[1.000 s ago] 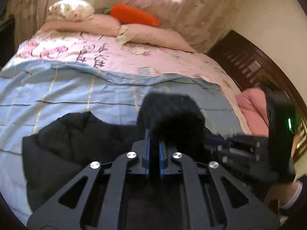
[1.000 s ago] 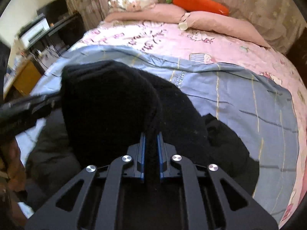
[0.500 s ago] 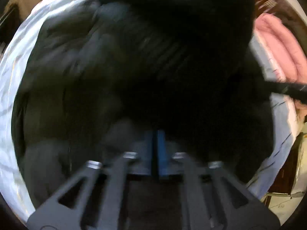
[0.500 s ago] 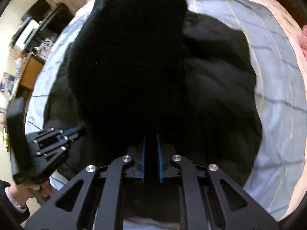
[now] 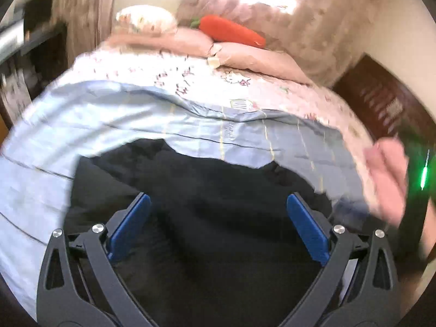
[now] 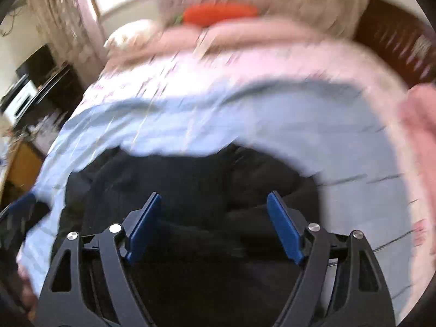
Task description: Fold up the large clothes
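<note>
black garment (image 5: 218, 218) now lies bunched on the blue sheet (image 5: 109, 125), dropped by both grippers: left (image 5: 218, 226) and right (image 6: 214, 224) jaws, clamped a moment ago, stand wide apart. that fold looks done.

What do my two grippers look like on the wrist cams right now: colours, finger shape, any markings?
Both match: the left gripper and right gripper have matte black frames with triangular cut-outs and round silver bolts. Each finger carries a flat blue pad. No cables or printed markings are visible. At the right edge of the left wrist view, the other unit's dark housing shows a green light.
</note>
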`<state>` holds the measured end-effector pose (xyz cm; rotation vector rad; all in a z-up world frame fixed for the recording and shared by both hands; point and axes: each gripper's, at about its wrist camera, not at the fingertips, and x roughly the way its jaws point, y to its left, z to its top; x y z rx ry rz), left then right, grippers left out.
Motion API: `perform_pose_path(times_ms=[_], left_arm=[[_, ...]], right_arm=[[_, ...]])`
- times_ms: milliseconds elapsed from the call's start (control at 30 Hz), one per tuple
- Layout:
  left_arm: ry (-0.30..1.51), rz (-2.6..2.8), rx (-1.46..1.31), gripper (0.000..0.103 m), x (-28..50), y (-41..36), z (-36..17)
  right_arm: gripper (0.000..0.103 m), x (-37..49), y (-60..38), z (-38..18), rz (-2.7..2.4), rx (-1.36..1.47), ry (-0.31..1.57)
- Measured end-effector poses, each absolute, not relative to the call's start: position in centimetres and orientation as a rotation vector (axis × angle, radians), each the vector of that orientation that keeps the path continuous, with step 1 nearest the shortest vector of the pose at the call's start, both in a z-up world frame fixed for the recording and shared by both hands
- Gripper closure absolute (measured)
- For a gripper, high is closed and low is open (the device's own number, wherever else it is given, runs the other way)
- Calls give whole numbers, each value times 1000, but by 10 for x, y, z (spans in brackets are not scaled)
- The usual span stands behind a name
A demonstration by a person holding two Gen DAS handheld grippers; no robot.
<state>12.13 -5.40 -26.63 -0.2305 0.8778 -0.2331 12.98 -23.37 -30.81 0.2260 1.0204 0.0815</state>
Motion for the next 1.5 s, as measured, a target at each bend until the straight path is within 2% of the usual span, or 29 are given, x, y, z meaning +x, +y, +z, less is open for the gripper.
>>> perform_pose_path(times_ms=[100, 233, 300, 433, 533, 600, 667, 733, 867, 933, 1067, 1167, 1300, 1400, 1500], left_arm=[[1039, -121, -227, 3, 139, -46, -322], [1215, -138, -225, 2, 130, -26, -405], [1134, -209, -247, 2, 118, -14, -423], [1081, -220, -170, 2, 117, -22, -430], [1071, -219, -163, 2, 112, -24, -430], [1052, -230, -148, 2, 110, -22, -415], [985, -226, -45, 2, 101, -23, -396], [949, -271, 30, 2, 94, -25, -385], [1083, -327, 7, 2, 92, -19, -414], [1089, -331, -11, 2, 95, -16, -426], [1093, -265, 11, 2, 93, -26, -422], [1081, -227, -61, 2, 82, -15, -401], [1003, -168, -107, 2, 48, 5, -354], [990, -121, -55, 2, 3, 18, -331], [1067, -82, -98, 2, -55, 44, -328]], right_arm=[[28, 110, -179, -337, 101, 75, 1014], [20, 84, -154, -381, 9, -12, 1031], [16, 82, -154, -395, 0, 25, 1015], [11, 82, -158, -415, -19, 72, 984], [10, 83, -152, -408, -25, 37, 1016], [11, 84, -148, -390, -19, -4, 1066], [10, 74, -154, -358, -52, 17, 1028], [1, 61, -161, -346, -96, 56, 1006], [1, 54, -173, -413, -135, 130, 1195], [1, 45, -190, -437, -136, 317, 1137], [1, 49, -192, -429, -151, 328, 1158], [1, 37, -211, -406, -109, 513, 1197], [1, 0, -232, -370, -68, 725, 1167], [1, -35, -230, -351, -75, 630, 1169], [1, -84, -228, -344, -133, 539, 1180]])
